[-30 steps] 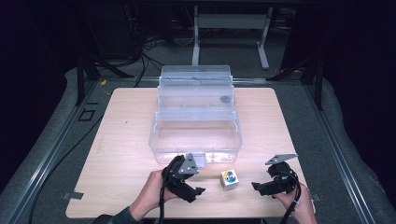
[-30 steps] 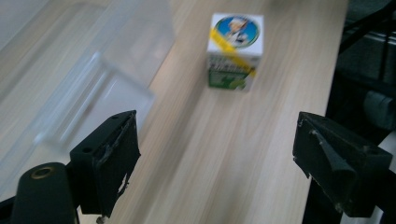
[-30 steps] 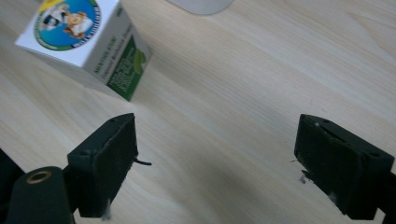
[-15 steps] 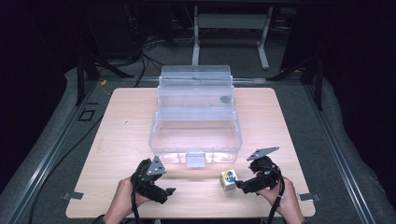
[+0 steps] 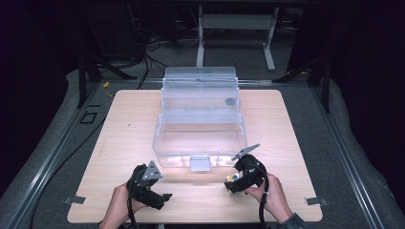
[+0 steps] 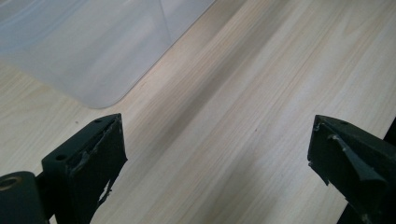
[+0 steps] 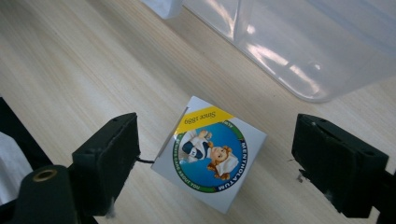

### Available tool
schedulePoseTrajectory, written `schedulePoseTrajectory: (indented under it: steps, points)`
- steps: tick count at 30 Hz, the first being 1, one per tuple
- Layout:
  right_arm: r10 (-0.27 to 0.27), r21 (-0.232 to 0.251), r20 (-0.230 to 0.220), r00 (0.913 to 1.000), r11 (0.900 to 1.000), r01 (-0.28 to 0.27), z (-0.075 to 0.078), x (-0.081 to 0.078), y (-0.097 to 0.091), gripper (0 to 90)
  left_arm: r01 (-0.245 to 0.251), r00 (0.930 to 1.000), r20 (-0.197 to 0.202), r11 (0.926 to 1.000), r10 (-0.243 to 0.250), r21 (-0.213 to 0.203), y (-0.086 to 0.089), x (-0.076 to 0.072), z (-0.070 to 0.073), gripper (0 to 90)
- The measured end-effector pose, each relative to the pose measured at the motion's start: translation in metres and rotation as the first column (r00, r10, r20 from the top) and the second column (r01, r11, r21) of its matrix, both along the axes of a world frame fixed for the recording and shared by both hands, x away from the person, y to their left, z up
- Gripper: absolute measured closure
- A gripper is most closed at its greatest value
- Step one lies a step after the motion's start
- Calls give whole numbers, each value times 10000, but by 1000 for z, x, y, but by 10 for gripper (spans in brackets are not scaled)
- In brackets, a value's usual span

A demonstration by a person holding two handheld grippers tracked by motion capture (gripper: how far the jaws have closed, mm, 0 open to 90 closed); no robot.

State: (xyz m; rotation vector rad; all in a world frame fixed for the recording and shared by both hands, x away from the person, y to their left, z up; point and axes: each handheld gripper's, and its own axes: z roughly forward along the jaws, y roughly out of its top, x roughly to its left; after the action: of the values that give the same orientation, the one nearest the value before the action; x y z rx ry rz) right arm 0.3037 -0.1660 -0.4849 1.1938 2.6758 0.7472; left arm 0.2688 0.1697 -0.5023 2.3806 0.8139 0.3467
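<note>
Dark floor and metal frames surround the pale wooden table (image 5: 129,138), and a clear plastic box (image 5: 199,129) stands in its middle. Small and white, the Mentholatum carton (image 7: 212,151) lies on the wood at about five o'clock from the box, close to its front corner but apart from it.

At the right gripper (image 5: 232,182), the jaws have just been closing a little; they stand wide apart with the carton between them, and the pads do not touch it. The left gripper (image 5: 165,196) waits at about seven o'clock from the box; its jaws have just been opening and are far apart over bare wood, holding nothing.

I think the risk is in the carton's position. It lies turned, with its corners toward the pads, not its flat sides. If the jaws close like this, the carton may rotate, slip out, or be crushed at one corner. A low approach could also push it against the box wall.
</note>
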Motion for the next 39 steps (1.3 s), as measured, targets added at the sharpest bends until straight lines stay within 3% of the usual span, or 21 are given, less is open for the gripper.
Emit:
schedulePoseTrajectory:
  steps: [6, 7, 13, 16, 23, 28, 29, 32, 33, 37, 39]
  points:
    - [-137, -336, -167, 9998, 9993, 132, -7, 3, -3, 158, -217, 9996, -178, 9997, 215, -144, 8, 2, -3, 30]
    - [-16, 45, -377, 9993, 10000, 17, -9, 2, -2, 162, -206, 9996, -203, 9997, 204, -104, 9, 3, -3, 27]
    - [-26, -550, -337, 9994, 9985, 8, -12, 4, 3, 178, -303, 9992, -268, 9995, 301, -80, 10, 4, -5, 26]
    - [-101, -1120, -535, 9985, 9937, 41, -14, 4, -3, 165, -514, 9983, -280, 9987, 514, 32, 16, 8, -9, 22]
    - [144, -1249, -674, 9976, 9919, -227, -12, 3, -5, 194, -796, 9959, -422, 9968, 796, 13, 25, 12, -11, 21]
    - [791, -1611, -732, 9942, 9828, -901, -5, 10, 13, 244, -877, 9947, -524, 9961, 881, 103, 27, 14, -14, 20]
    - [823, -1874, -734, 9939, 9777, -948, -3, 11, 15, 252, -900, 9941, -590, 9958, 908, 149, 27, 14, -15, 20]
    - [888, -1848, -869, 9923, 9773, -1036, -3, 14, 19, 287, -898, 9939, -618, 9958, 908, 196, 28, 15, -17, 20]
    - [958, -2106, -959, 9908, 9709, -1142, -1, 16, 23, 353, -902, 9938, -634, 9957, 913, 205, 30, 15, -18, 20]
    - [1131, -2020, -1098, 9875, 9702, -1335, -4, 17, 27, 408, -961, 9927, -712, 9951, 974, 216, 32, 18, -23, 20]
    - [1095, -2230, -1105, 9878, 9658, -1320, -3, 17, 28, 428, -938, 9922, -809, 9954, 950, 188, 33, 19, -24, 20]
